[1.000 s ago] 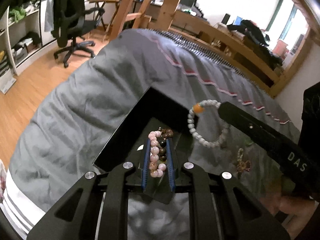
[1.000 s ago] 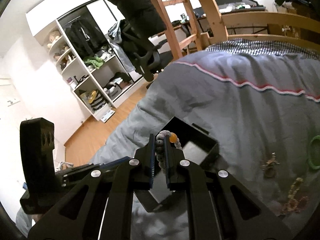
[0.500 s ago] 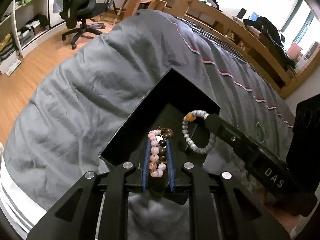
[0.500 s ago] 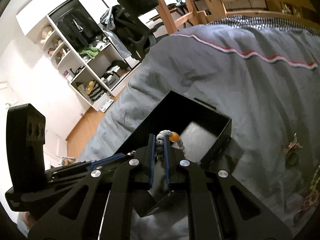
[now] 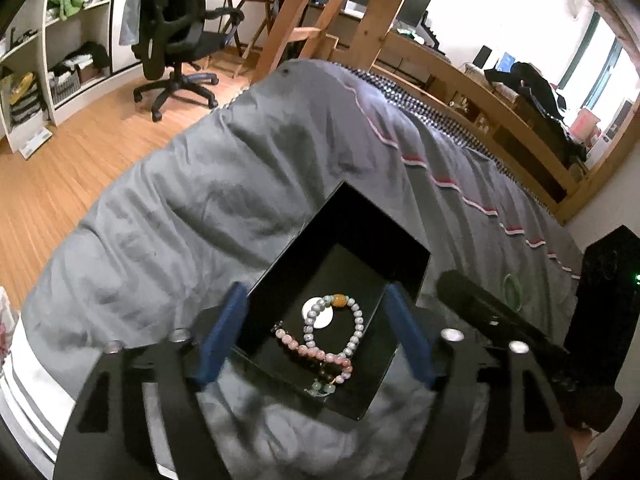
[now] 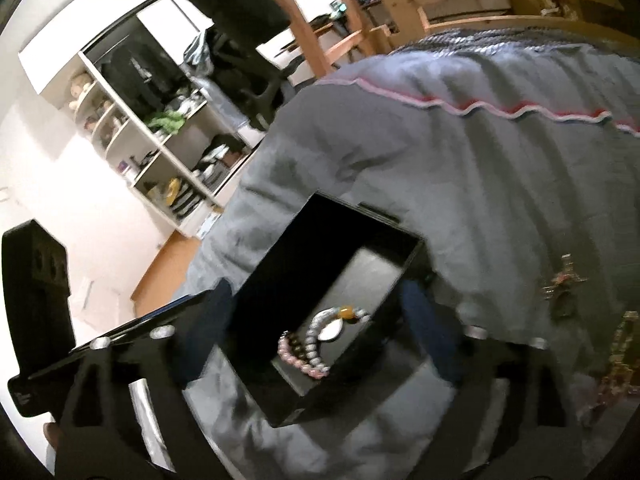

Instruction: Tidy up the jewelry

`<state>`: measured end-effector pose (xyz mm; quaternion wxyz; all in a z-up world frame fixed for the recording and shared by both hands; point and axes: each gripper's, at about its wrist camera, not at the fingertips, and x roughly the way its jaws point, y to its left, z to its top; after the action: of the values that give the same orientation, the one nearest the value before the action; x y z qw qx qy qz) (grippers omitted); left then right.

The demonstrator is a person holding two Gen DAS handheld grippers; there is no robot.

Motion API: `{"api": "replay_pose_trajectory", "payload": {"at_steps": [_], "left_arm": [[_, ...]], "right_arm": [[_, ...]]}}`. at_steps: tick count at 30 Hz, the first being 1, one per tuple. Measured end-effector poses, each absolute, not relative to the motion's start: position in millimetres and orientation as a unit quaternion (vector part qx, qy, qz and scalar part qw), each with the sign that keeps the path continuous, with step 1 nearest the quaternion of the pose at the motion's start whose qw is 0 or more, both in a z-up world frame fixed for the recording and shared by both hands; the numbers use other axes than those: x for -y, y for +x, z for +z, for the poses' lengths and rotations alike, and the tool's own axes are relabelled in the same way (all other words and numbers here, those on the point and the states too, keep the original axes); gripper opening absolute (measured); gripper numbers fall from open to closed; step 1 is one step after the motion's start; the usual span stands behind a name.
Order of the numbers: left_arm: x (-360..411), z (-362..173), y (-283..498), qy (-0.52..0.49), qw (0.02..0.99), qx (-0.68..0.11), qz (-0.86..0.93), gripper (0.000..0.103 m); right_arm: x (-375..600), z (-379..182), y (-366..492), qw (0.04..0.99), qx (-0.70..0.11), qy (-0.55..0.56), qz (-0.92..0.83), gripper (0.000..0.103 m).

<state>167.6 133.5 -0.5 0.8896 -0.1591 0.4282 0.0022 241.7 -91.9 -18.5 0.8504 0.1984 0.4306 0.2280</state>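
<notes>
A black open box [image 5: 404, 242] sits on the grey bed cover; it also shows in the right wrist view [image 6: 412, 240]. Inside lie a grey bead bracelet with an orange bead [image 5: 354, 330], a pink bead bracelet [image 5: 312, 354], a white ring [image 5: 316, 314] and some green beads [image 5: 320, 388]. The same bracelets show in the right wrist view [image 6: 310, 350]. My left gripper [image 5: 316, 336] is open and empty, its blue fingers either side of the box. My right gripper [image 6: 320, 320] is open and empty over the box.
Loose jewelry lies on the bed cover right of the box: a green ring [image 5: 510, 282], a metal charm [image 6: 560, 280] and a chain [image 6: 618, 372]. A wooden bed frame [image 5: 500, 116], an office chair [image 5: 176, 40] and shelves [image 6: 160, 140] stand beyond the bed.
Both grippers have opened. The pink and dark bead bracelets left my left gripper and the grey bracelet left my right gripper; all now lie in the box.
</notes>
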Motion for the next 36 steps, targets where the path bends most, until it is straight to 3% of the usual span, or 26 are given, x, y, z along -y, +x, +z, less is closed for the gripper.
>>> {"api": "replay_pose_trajectory", "payload": {"at_steps": [3, 6, 20, 36], "left_arm": [[-129, 4, 166, -0.149, 0.897, -0.416, 0.006, 0.092], [-124, 10, 163, -0.142, 0.904, -0.403, 0.002, 0.097], [-62, 2, 161, -0.103, 0.907, -0.399, -0.078, 0.097], [46, -45, 168, 0.017, 0.893, -0.422, -0.157, 0.097]], "right_arm": [[108, -15, 241, 0.859, -0.43, 0.193, 0.201, 0.098], [126, -12, 237, 0.869, -0.428, 0.18, 0.172, 0.099], [232, 33, 176, 0.915, -0.382, 0.113, 0.072, 0.099], [315, -15, 138, 0.896, -0.388, 0.212, 0.05, 0.099]]}}
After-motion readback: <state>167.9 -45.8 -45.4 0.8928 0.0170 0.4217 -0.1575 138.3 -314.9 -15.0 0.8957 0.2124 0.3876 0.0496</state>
